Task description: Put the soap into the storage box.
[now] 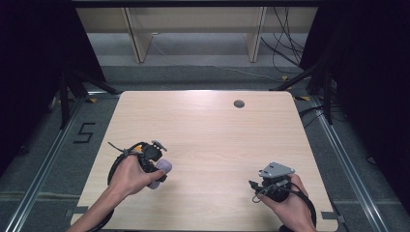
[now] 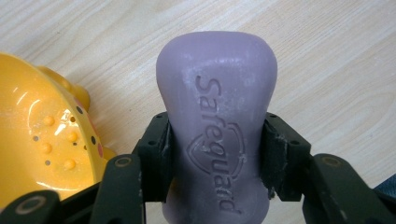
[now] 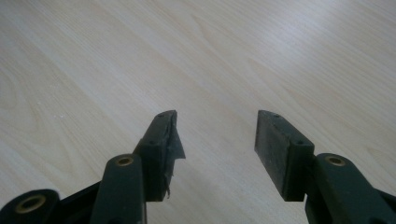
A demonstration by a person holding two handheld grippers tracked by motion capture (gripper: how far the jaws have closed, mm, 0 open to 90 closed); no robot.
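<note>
A purple bar of soap [image 2: 217, 121] stamped "Safeguard" sits clamped at its waist between the two black pads of my left gripper [image 2: 217, 156]. In the high view the same soap [image 1: 162, 171] pokes out of the left gripper [image 1: 157, 166] over the left part of the wooden table [image 1: 208, 135]. A glossy yellow soap dish [image 2: 44, 140] with bumps and small holes lies just left of the soap in the left gripper view. My right gripper [image 3: 217, 140] stands open over bare wood, nothing between its jaws; it is also at the table's near right [image 1: 275, 181].
A small round grommet hole [image 1: 239, 103] sits near the table's far edge. Black curtains, stand legs and cables surround the table on the floor. A shelf frame stands beyond the far edge.
</note>
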